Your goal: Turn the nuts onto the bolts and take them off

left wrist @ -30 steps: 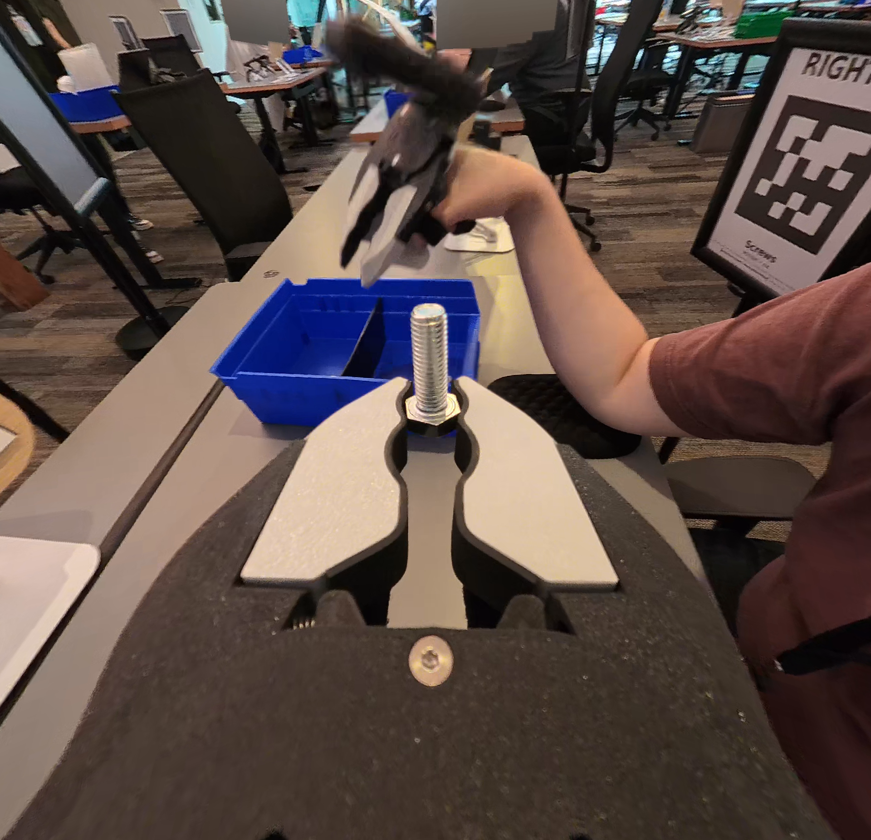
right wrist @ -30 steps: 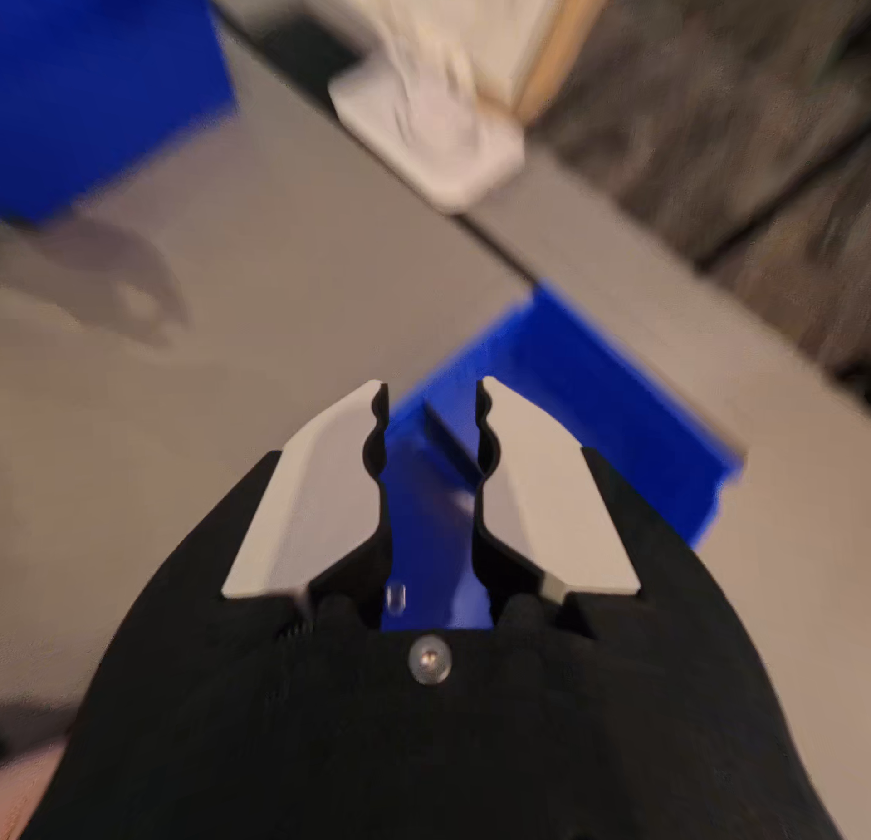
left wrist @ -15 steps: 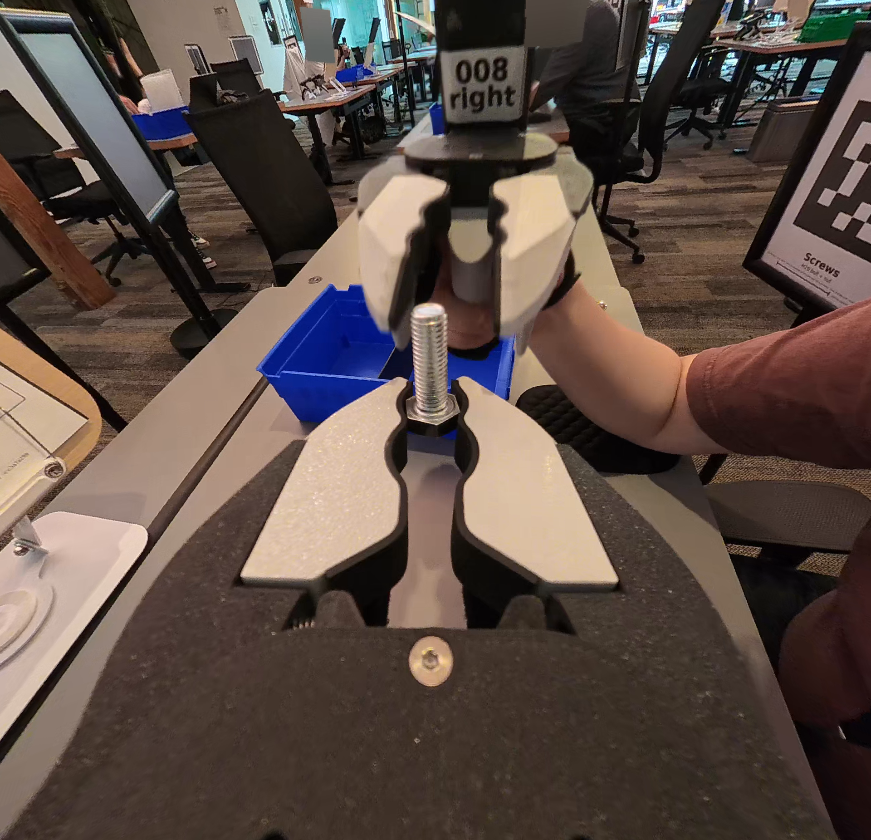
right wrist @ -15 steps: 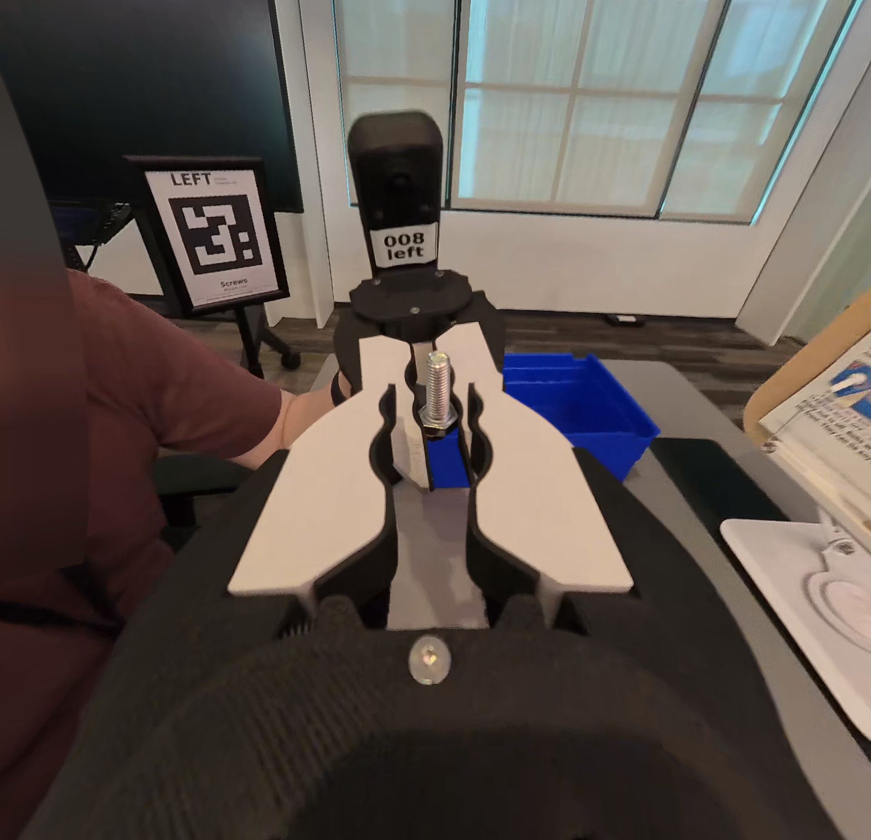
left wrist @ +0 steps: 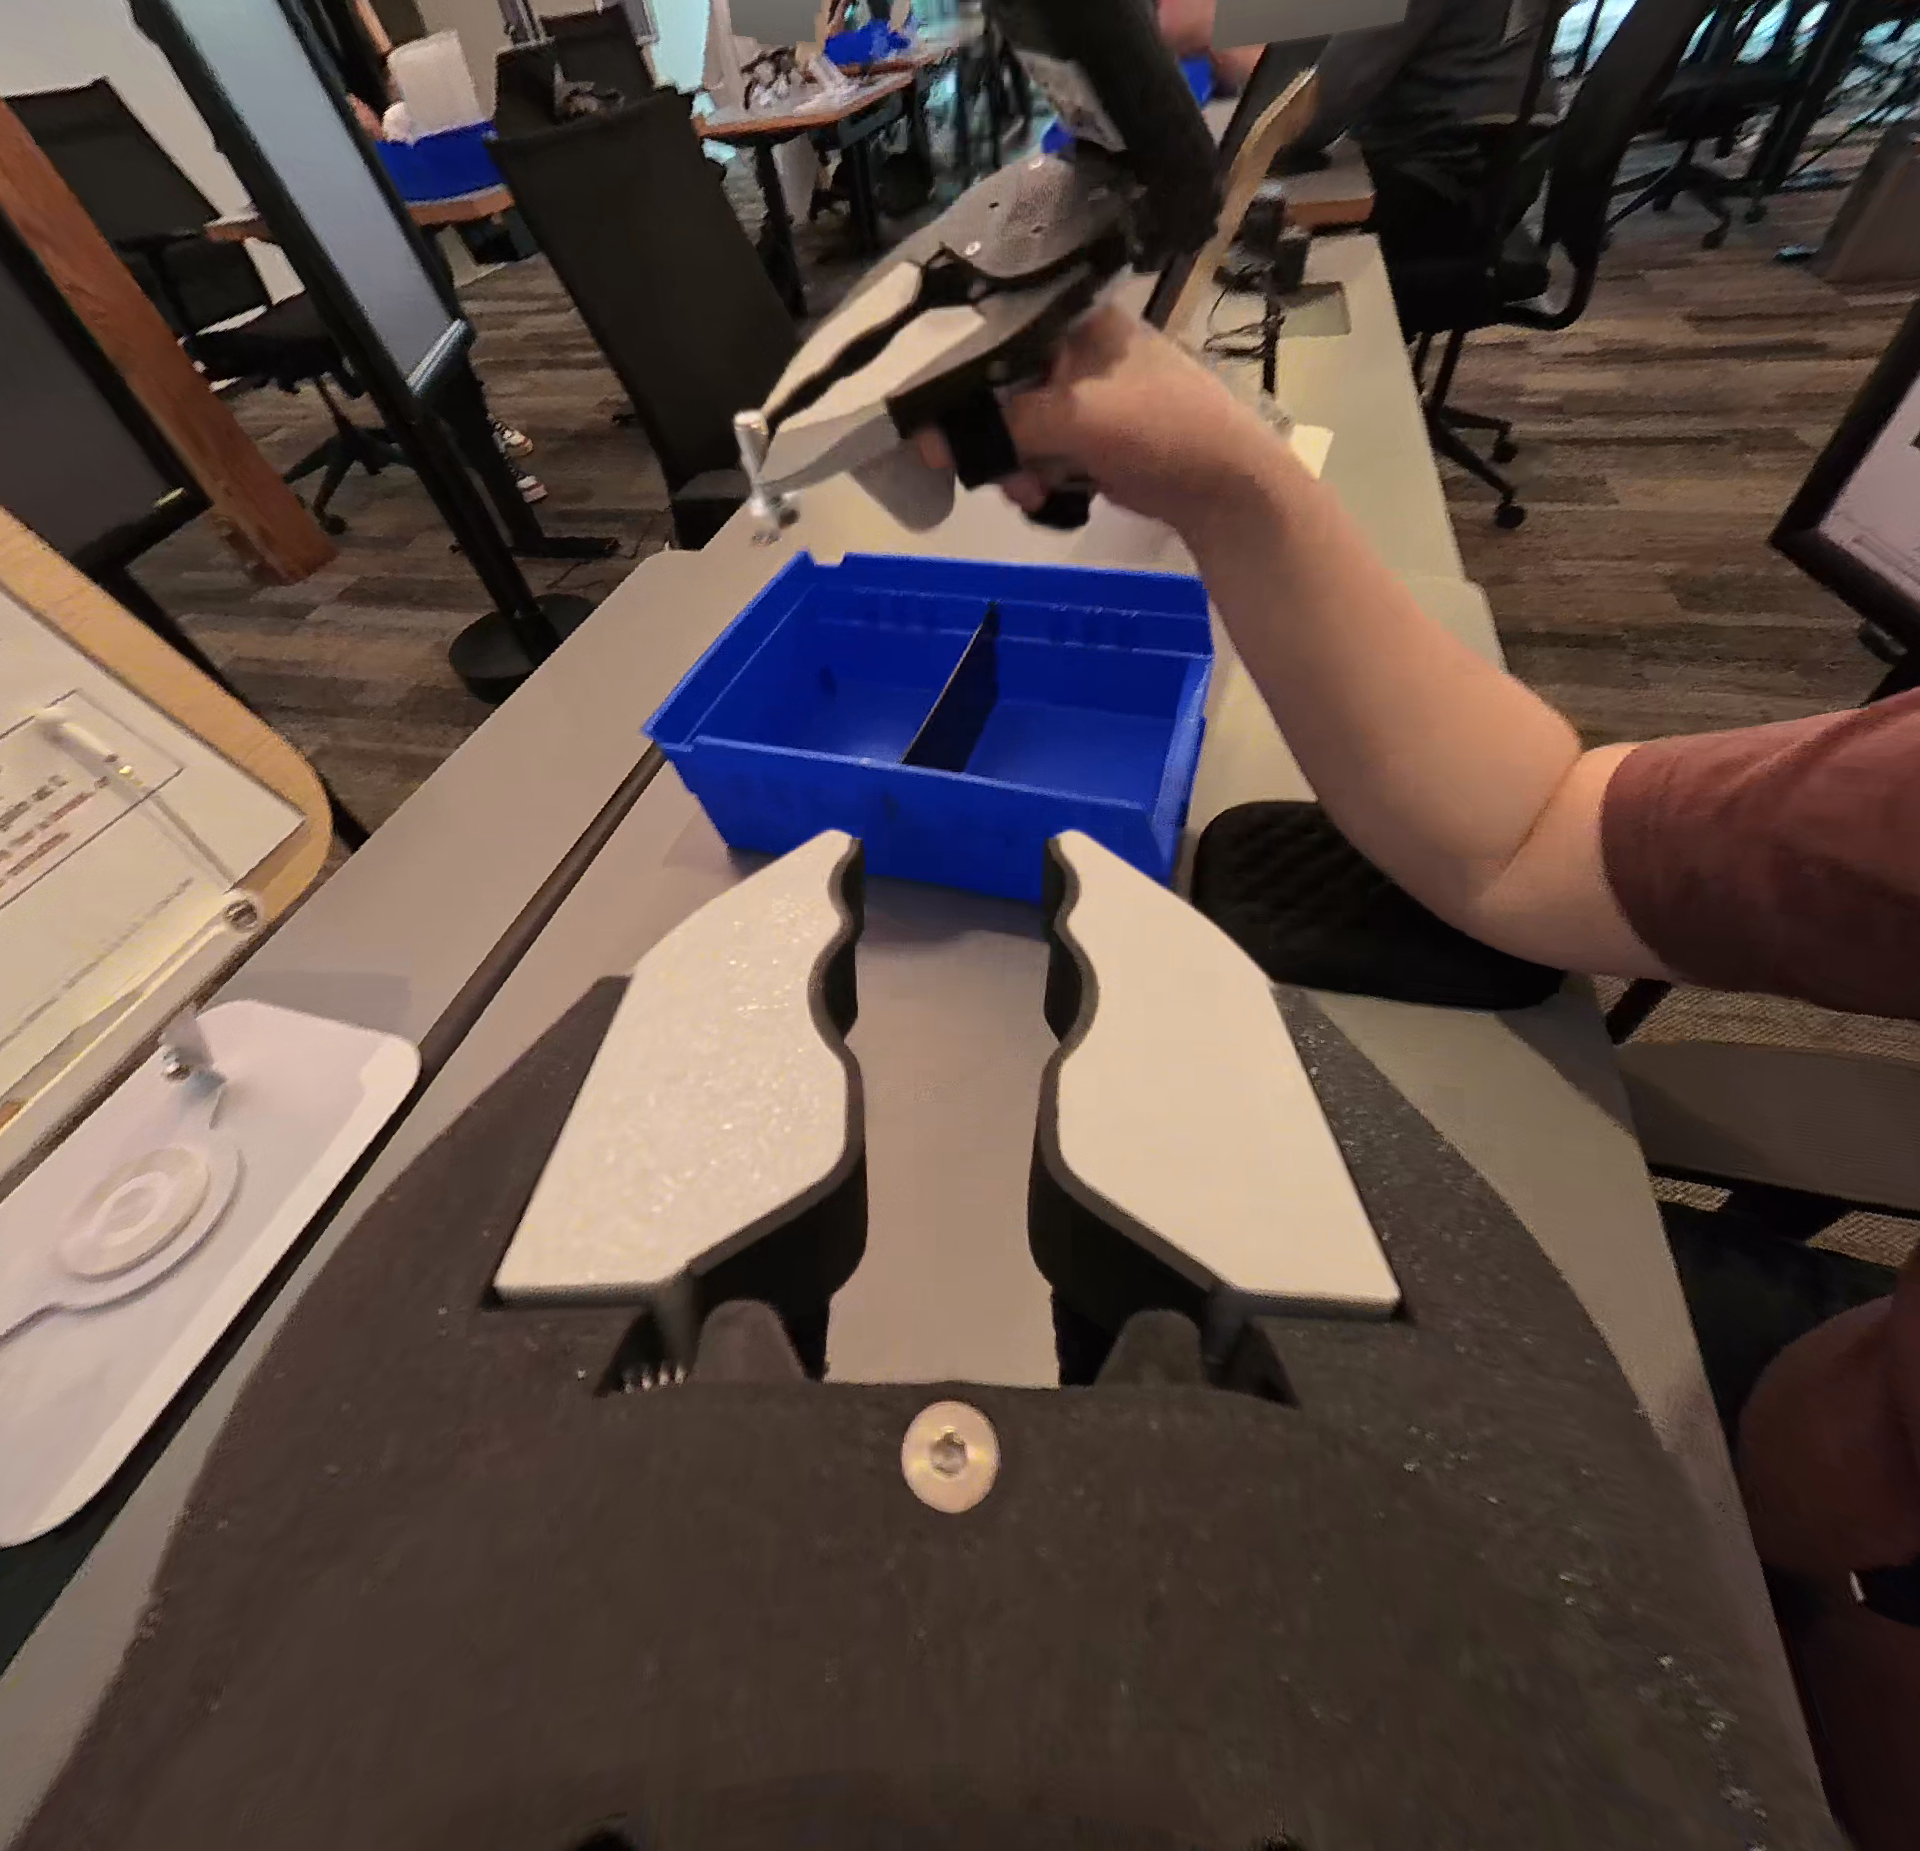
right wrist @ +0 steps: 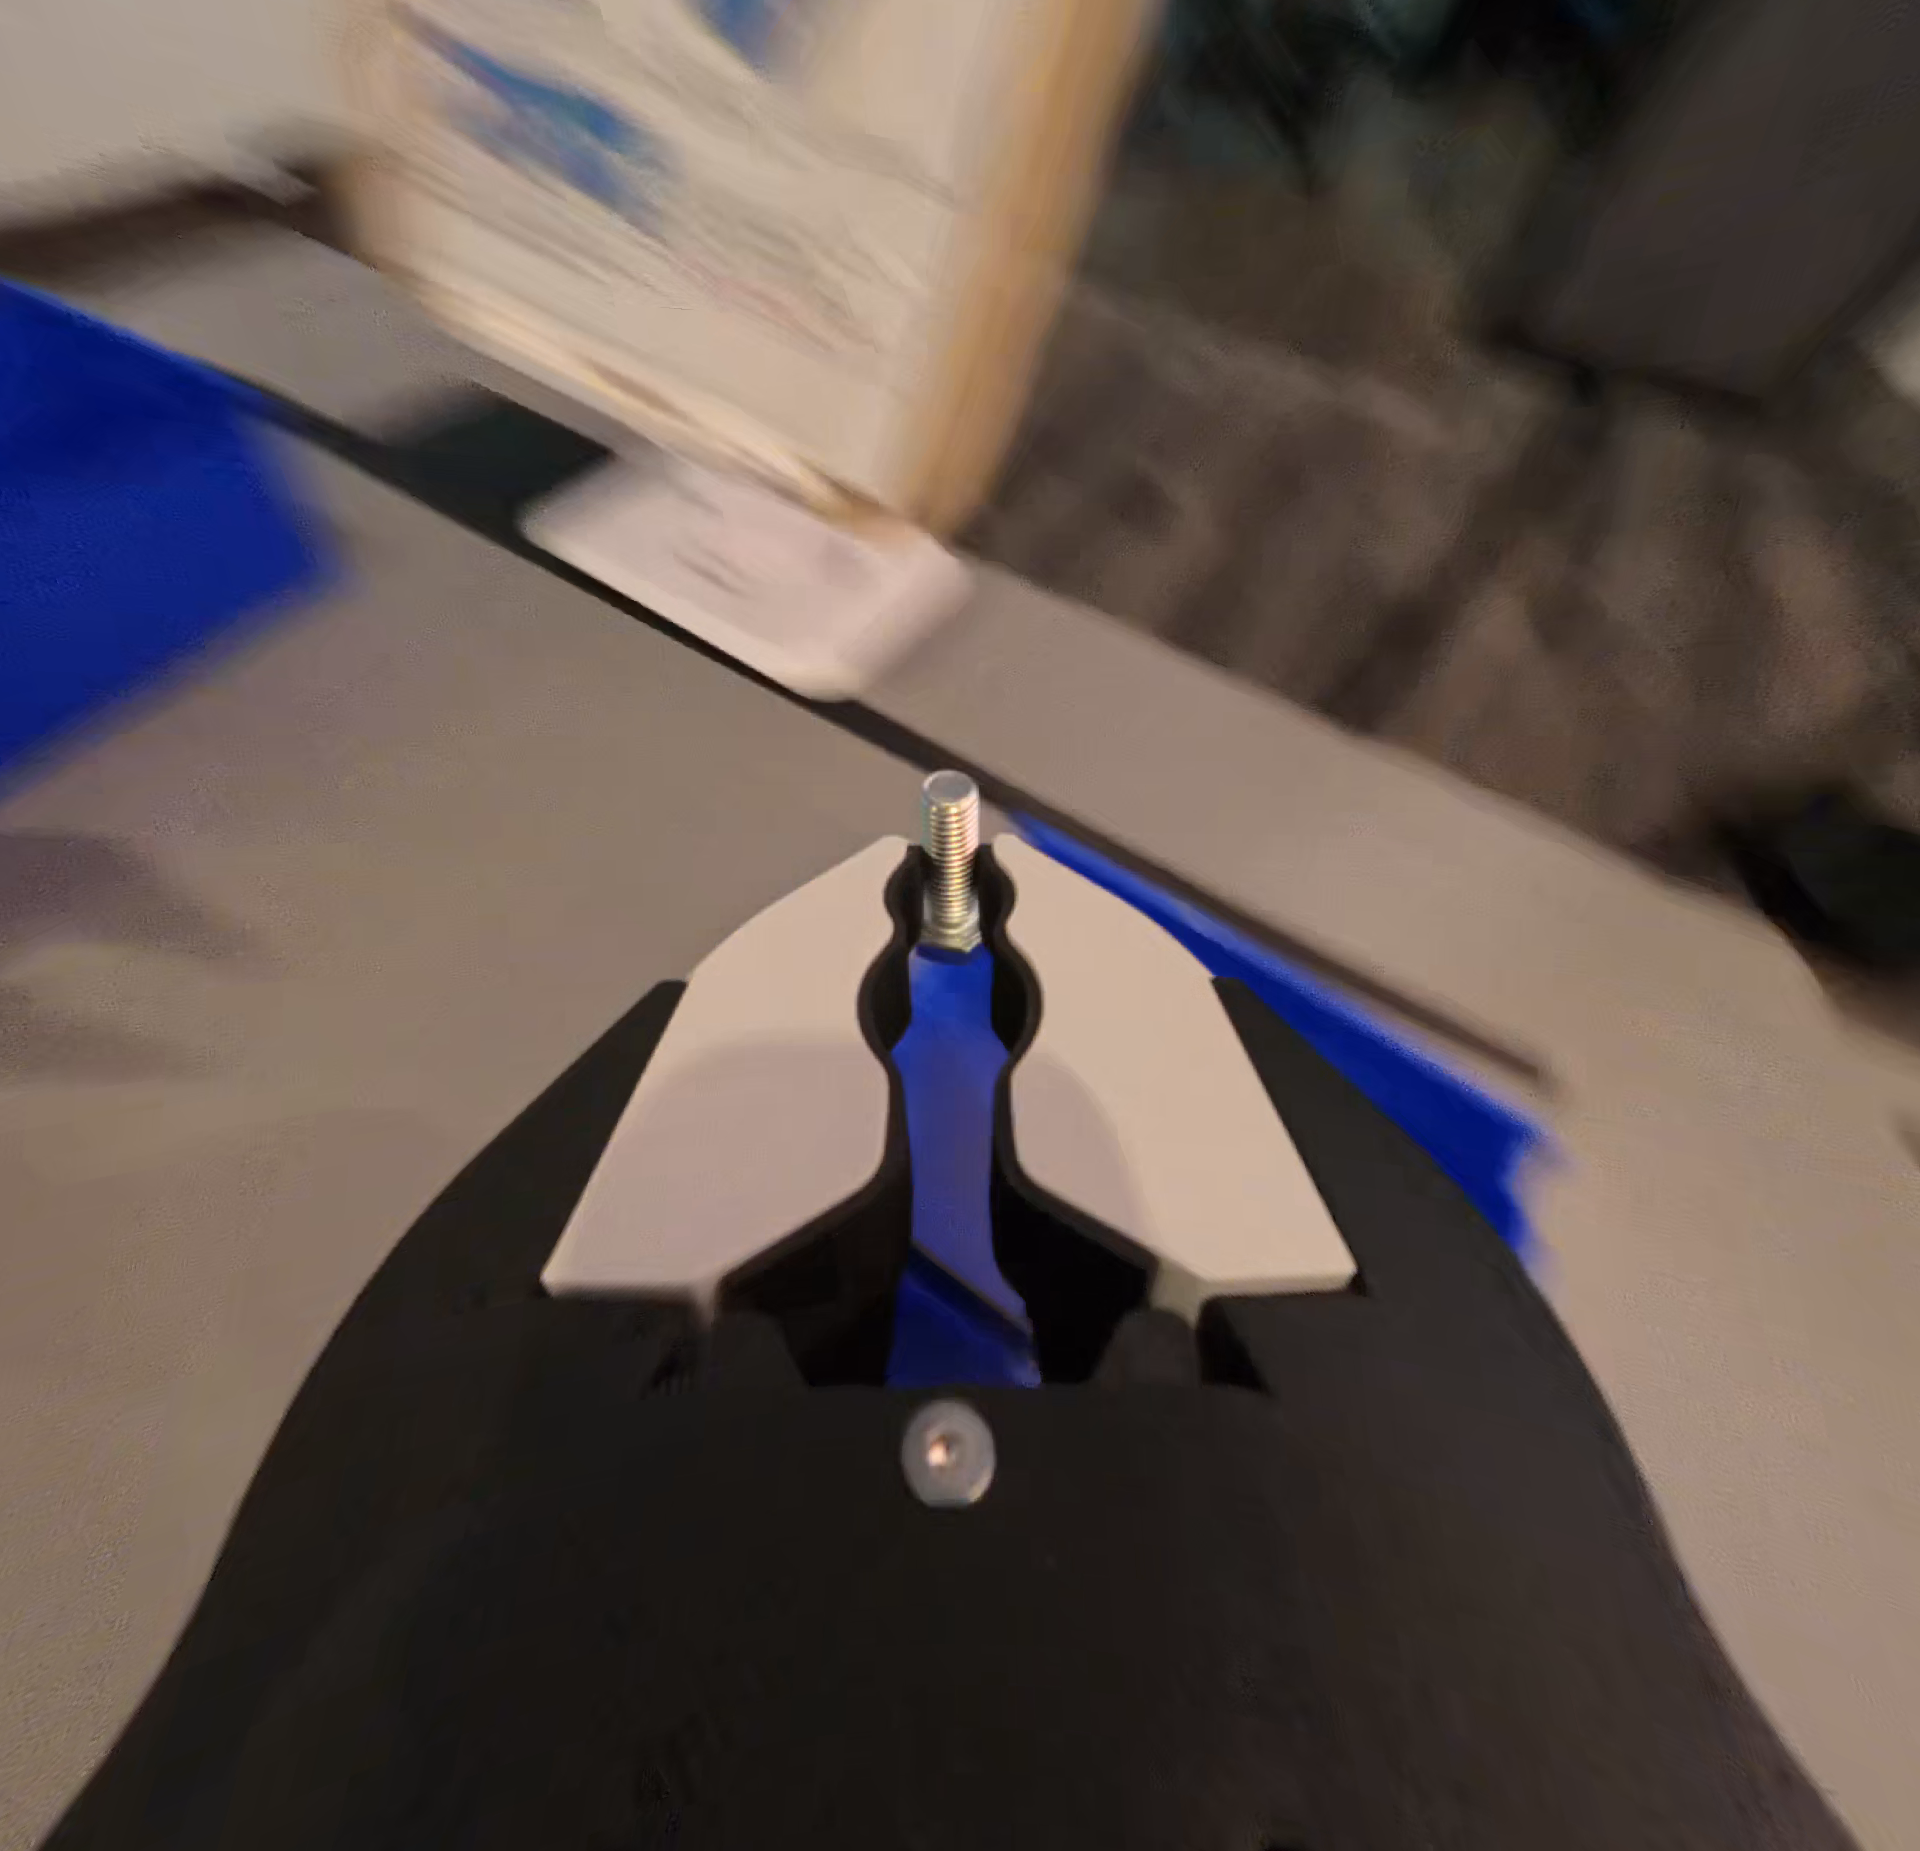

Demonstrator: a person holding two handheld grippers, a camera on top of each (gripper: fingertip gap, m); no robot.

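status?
Left gripper open, empty. Right gripper shut on bolt, above blue bin. Nothing in the way.

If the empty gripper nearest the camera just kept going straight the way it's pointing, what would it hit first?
Most likely the near wall of the blue bin, which sits just past the open left gripper on the grey table. How high the fingers ride is unclear; they might pass over the rim.

One bolt [right wrist: 949, 871], one blue bin [left wrist: 935, 814], two grippers.
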